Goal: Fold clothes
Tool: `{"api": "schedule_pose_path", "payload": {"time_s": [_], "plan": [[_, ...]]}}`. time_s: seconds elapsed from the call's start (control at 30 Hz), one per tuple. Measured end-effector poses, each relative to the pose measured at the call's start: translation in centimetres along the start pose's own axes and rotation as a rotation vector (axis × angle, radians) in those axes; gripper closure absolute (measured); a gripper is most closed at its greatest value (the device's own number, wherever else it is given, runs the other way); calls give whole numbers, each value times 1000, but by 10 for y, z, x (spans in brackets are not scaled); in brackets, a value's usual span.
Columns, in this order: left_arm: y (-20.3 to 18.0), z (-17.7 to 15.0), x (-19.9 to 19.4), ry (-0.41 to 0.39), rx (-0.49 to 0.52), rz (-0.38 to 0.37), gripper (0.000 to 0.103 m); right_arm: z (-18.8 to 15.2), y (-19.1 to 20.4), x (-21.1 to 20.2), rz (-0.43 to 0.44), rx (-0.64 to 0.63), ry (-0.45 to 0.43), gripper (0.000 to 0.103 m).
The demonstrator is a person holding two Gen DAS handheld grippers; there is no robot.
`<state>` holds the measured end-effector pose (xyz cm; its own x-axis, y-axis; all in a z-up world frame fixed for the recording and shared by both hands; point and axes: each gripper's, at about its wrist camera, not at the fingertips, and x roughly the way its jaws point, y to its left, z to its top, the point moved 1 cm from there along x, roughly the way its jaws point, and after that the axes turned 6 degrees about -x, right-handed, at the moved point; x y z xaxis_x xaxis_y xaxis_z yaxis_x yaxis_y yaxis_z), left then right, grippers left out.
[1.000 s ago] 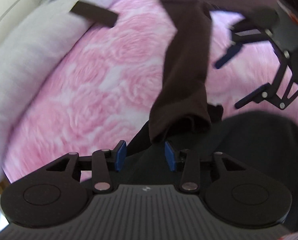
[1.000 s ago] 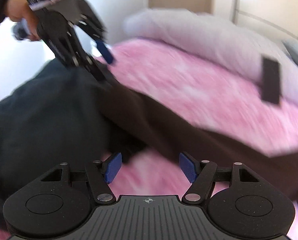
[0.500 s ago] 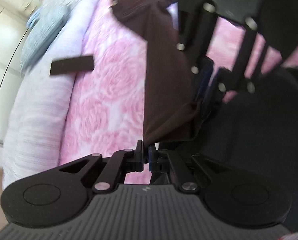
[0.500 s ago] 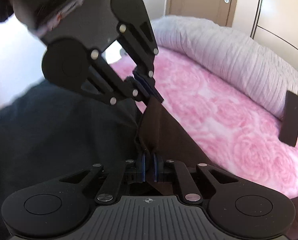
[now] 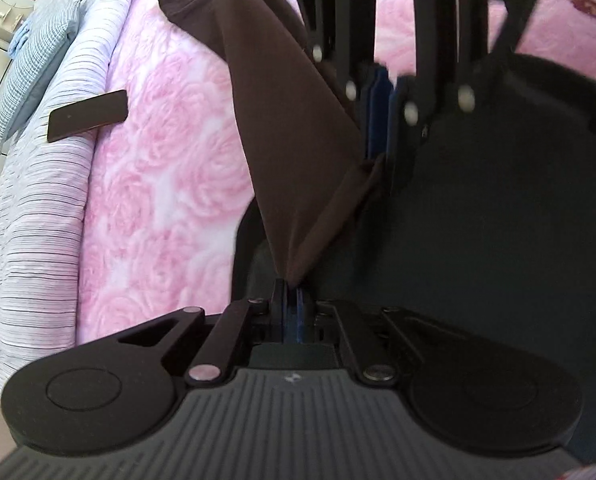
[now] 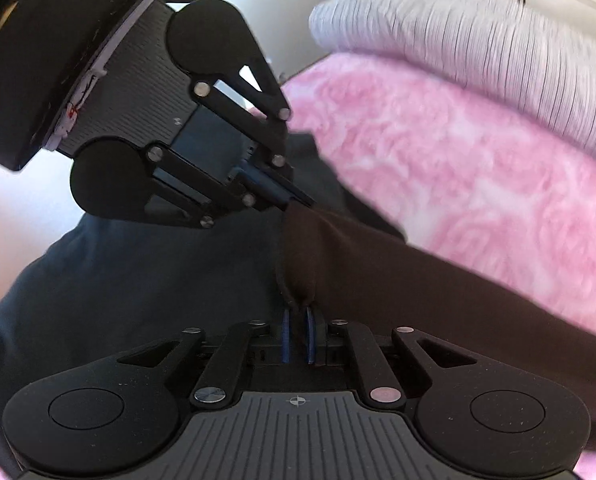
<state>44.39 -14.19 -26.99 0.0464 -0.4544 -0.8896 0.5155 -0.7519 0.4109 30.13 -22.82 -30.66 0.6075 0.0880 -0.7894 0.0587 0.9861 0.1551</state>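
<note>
A dark brown garment (image 5: pixel 282 120) stretches across the pink rose bedspread (image 5: pixel 170 184), its near end lifted. My left gripper (image 5: pixel 292 292) is shut on one corner of that end. Just ahead of it, my right gripper (image 5: pixel 380 156) points down and is shut on the neighbouring corner. In the right wrist view the right gripper (image 6: pixel 297 312) pinches a bunched fold of the brown garment (image 6: pixel 418 280), and the left gripper (image 6: pixel 302 202) grips the cloth a short way above it. The edge between the two grippers hangs short and taut.
A dark navy garment (image 5: pixel 498 220) lies under both grippers at the bed's near side. A flat dark rectangular object (image 5: pixel 88 120) rests on the striped white duvet (image 5: pixel 38 220) along the far edge. A blue checked pillow (image 5: pixel 30 60) lies beyond. Pink bedspread (image 6: pixel 478 160) spreads ahead.
Both grippers went from open to shut on the brown garment's near end. They came close together, and the cloth has risen off the dark garment and pulled taut.
</note>
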Motion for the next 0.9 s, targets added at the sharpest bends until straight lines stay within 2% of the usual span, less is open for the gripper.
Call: {"api": "schedule_pose_path", "payload": {"time_s": [0.03,0.07,0.13,0.23,0.3,0.37,0.4,0.5,0.57,0.73,0.77,0.87,0.9], "plan": [[-3,-1,-1,13,-5,-1,101,-4,0,-5,11,1,11,95],[-7,-2,-1,25,-10,-3,100,-8,-1,-10,19,-6,29,88],[-9,-9,-3,54,-38,8,97,-17,-7,-24,33,-30,63,87],[2,-21,-13,70,-204,9,90,-29,-22,-47,-1,-94,96,87],[18,-27,-22,56,-402,4,83,-33,-36,-55,-19,-107,106,85],[37,-33,-31,21,-647,-21,81,-35,-50,-63,-34,-114,114,57],[44,-36,-34,-10,-773,-52,78,-35,-52,-63,-30,-127,117,54],[60,-46,-38,-105,-1135,-174,68,-29,-47,-57,-7,-184,119,54],[67,-53,-28,-153,-1337,-258,66,-30,-46,-55,-20,-219,123,54],[66,-40,-20,-175,-1366,-181,66,-48,-65,-74,-91,-256,147,54],[65,-38,-19,-179,-1372,-165,71,-52,-76,-78,-116,-267,156,54],[64,-30,-14,-192,-1388,-119,98,-61,-120,-88,-194,-303,178,54],[64,-27,-12,-197,-1393,-103,98,-64,-139,-91,-221,-310,184,54]]}}
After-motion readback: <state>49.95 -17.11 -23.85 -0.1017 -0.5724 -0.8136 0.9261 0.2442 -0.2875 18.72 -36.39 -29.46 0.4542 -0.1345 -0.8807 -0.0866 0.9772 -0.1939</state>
